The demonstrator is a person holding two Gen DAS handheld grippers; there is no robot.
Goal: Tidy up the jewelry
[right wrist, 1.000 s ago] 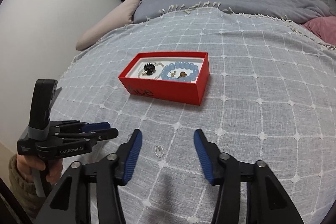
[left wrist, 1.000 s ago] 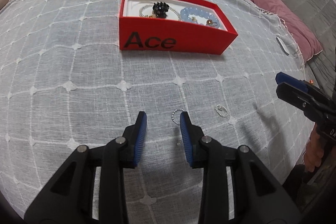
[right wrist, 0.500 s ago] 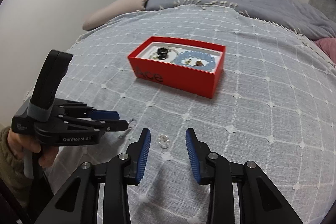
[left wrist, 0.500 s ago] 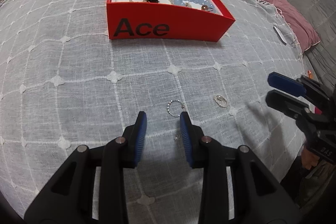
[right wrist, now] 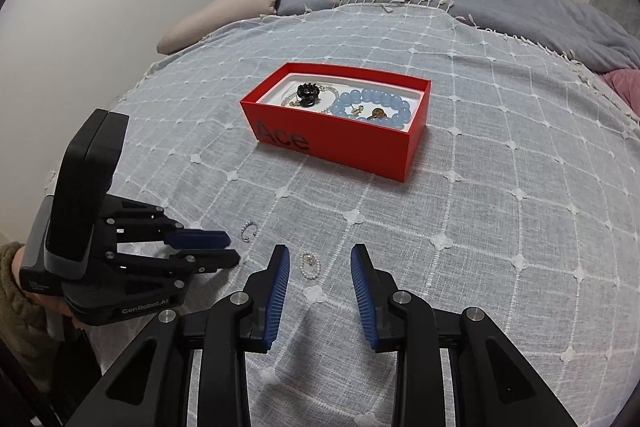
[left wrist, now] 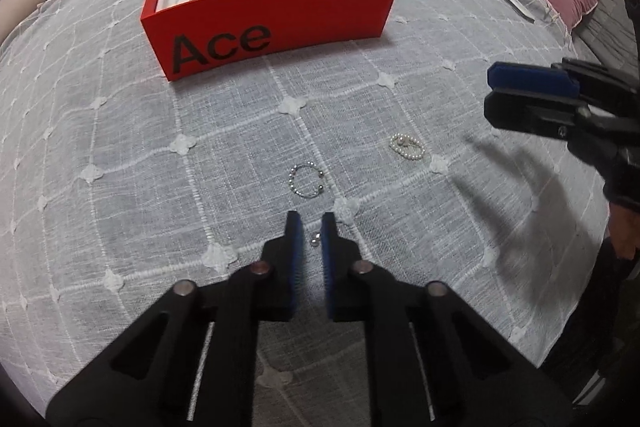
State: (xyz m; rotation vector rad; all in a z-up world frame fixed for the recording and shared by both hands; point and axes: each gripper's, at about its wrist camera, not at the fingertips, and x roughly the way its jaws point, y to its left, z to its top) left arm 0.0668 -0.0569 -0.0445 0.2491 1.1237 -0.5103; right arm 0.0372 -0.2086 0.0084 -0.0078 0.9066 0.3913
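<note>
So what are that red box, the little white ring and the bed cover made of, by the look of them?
Red box: probably cardboard, with a matte finish, thin straight walls and "Ace" printed in black.
Pearl ring: tiny glossy white beads, pearl or imitation; I can't tell which.
Bed cover: loosely woven cloth, maybe cotton, with a visible weave, a raised white grid, small tufts and a fringed edge.

Left tool (left wrist: pixel 307 233) closing around small stud (left wrist: pixel 315 239), silver ring (left wrist: pixel 306 181) beyond

On the bed (right wrist: pixel 500 187), a box (right wrist: pixel 340 147) holding a bead bracelet (right wrist: pixel 374 107) sat at twelve o'clock; before it lay an open ring (left wrist: pixel 306 181), with a pearl ring (left wrist: pixel 407 146) at its two o'clock.
</note>
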